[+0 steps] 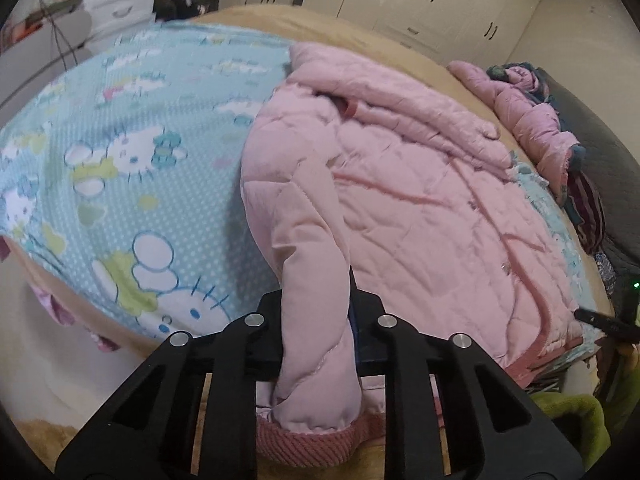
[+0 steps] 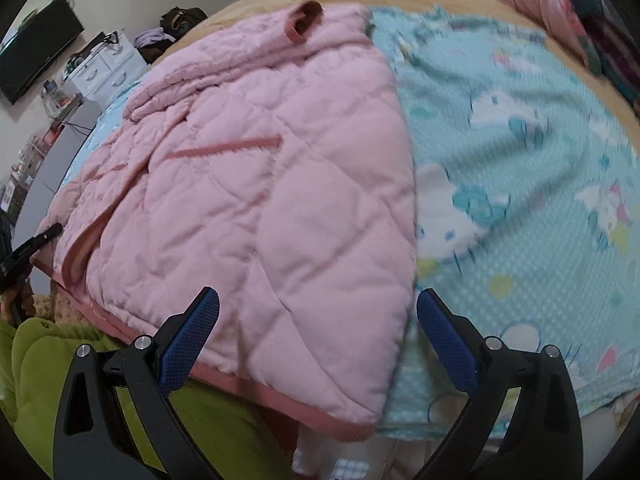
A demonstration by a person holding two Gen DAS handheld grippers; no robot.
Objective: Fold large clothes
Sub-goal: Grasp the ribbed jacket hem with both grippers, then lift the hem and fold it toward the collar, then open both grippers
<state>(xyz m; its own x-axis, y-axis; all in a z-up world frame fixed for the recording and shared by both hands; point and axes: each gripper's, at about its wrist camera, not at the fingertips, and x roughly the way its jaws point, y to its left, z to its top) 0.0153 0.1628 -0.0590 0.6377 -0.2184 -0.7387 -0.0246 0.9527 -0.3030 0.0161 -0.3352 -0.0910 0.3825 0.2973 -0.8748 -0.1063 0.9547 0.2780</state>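
Left hand-held gripper (image 1: pixel 316 320) clamps the soft, puffy sleeve (image 1: pixel 312 280) of the pink quilted jacket (image 2: pixel 248 184); right hand-held gripper (image 2: pixel 318 332) gapes over its hem at the bed edge, best pinched at the ribbed trim (image 2: pixel 280 400)

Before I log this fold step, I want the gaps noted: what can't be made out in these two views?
- Left wrist: the left gripper's pads, buried under the pink sleeve it clamps.
- Right wrist: the blanket's cartoon print, smeared by motion blur.
- Right wrist: the jacket's hem corner, sagging over the bed edge between the open right gripper's fingers.
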